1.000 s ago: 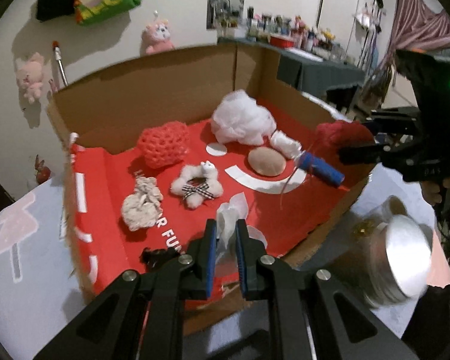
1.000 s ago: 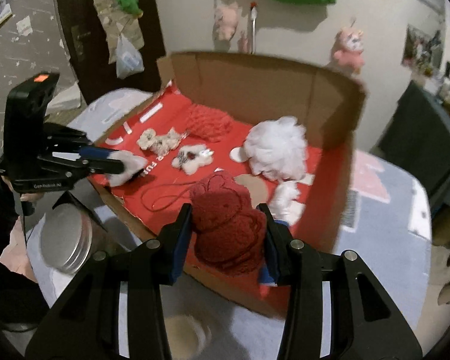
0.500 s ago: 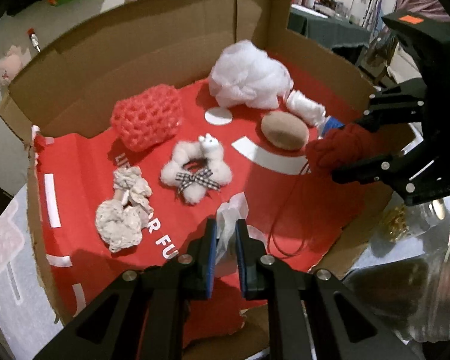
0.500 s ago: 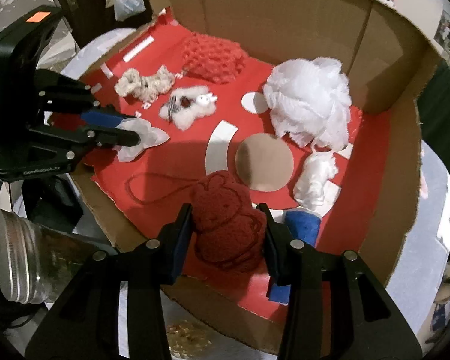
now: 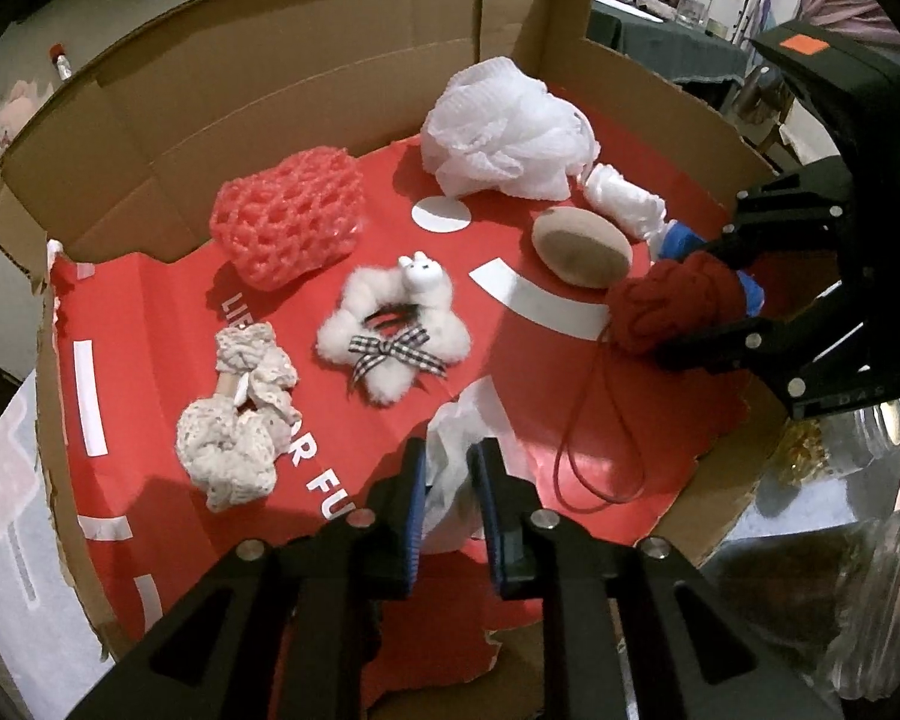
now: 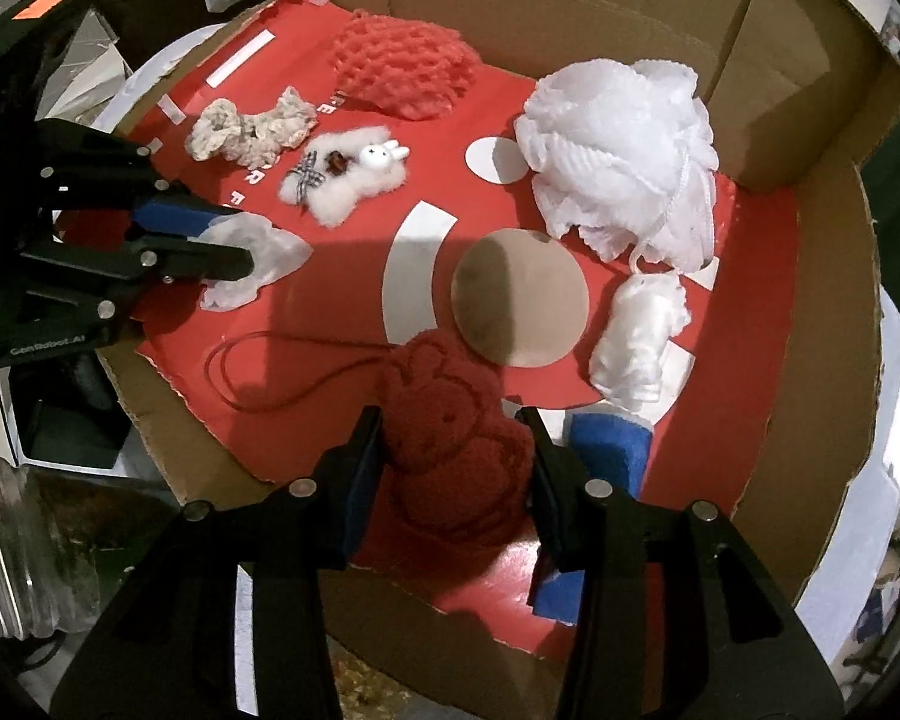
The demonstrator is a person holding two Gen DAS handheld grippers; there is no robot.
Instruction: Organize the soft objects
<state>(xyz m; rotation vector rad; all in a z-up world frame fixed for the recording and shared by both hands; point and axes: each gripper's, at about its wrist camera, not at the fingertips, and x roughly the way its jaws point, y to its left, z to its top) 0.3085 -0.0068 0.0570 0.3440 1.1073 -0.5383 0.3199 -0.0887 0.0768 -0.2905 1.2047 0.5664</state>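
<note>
My left gripper is shut on a crumpled white tissue, low over the red floor of the cardboard box; it also shows in the right wrist view. My right gripper is shut on a dark red knitted plush with a red cord, just inside the box's near edge; the plush shows in the left wrist view. In the box lie a white mesh pouf, a pink crocheted pouch, a furry white scrunchie, a cream lace scrunchie, a tan round pad and a white roll.
A blue sponge lies by my right fingers. A glass jar with a metal lid stands outside the box, to its right in the left wrist view. The box walls rise high at the back and sides.
Both grippers have moved forward and down into the box, each still holding its item. The red plush has come lower, close over the red floor near the tan pad.
</note>
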